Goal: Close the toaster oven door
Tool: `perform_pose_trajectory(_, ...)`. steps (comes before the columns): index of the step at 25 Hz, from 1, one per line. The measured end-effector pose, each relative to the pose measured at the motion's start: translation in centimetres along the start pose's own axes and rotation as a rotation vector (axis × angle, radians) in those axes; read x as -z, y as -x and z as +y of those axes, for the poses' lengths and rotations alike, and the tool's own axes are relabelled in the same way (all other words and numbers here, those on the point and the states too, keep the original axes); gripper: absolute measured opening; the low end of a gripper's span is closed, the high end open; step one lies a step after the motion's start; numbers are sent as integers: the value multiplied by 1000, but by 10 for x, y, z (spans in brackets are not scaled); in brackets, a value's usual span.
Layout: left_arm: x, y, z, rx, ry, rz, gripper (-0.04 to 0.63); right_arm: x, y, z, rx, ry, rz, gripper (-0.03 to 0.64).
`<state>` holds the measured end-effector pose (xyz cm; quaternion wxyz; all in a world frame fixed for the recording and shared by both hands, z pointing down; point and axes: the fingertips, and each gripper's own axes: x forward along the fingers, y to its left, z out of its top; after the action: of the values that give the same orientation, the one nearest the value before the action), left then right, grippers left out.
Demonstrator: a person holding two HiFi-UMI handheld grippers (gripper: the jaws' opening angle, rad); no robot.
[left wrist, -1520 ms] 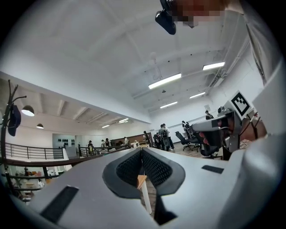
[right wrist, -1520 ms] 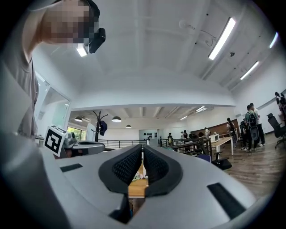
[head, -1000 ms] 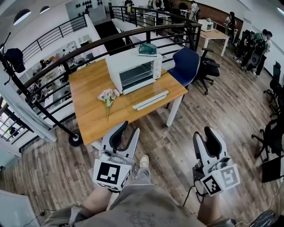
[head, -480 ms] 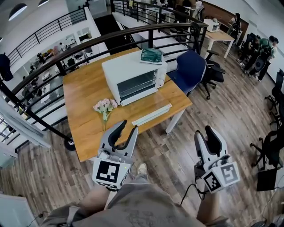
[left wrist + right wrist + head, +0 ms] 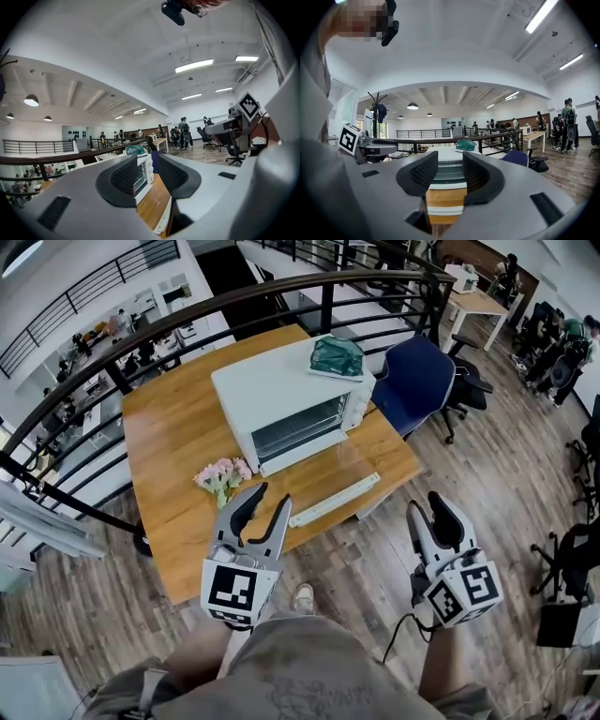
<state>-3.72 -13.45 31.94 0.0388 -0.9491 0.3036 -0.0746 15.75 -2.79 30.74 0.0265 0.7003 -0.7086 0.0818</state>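
A white toaster oven (image 5: 281, 399) stands on the wooden table (image 5: 173, 442). Its glass door (image 5: 323, 474) hangs open, folded down flat, and its white handle bar (image 5: 334, 501) lies near the table's front edge. My left gripper (image 5: 266, 502) is open and empty, its tips over the front edge just left of the handle. My right gripper (image 5: 429, 511) is open and empty too, held off the table's right front corner above the floor. Between the left gripper's (image 5: 147, 174) fingers I see the oven (image 5: 140, 169) from its side. The right gripper (image 5: 450, 174) faces the oven's open front (image 5: 449, 169).
A green bundle (image 5: 337, 355) lies on top of the oven. A bunch of pink flowers (image 5: 223, 475) lies on the table by my left gripper. A blue office chair (image 5: 417, 381) stands to the table's right. A black railing (image 5: 234, 301) curves behind the table. People stand far off.
The table and oven have come closer and lower in the head view. Both grippers have moved forward; the left one now reaches the table's front edge. Their jaws have stayed equally wide.
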Motion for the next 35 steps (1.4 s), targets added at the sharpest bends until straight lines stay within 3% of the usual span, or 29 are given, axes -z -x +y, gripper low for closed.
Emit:
perform_pose_trajectory(11,93,-26,23,-12,27,178,143,88,-70,-28,20,-11,231,170)
perform_pose_trajectory(16,138,-35,22,-27,104,261,146,142,-94,-48,9,-32,332,170)
perform_pose_trajectory(20,174,-42,14,-43,101,334,161,181,-111,-66,-8,-43,395,170)
perform_pose_trajectory(25,236,-47,-1,-66,98,494,179,229,-131,-94,-37,-49,485,170)
perform_pose_trajectory(35,320,-45,-26,-140,198,731,179,316,-164,-129,-148,-18,652,170)
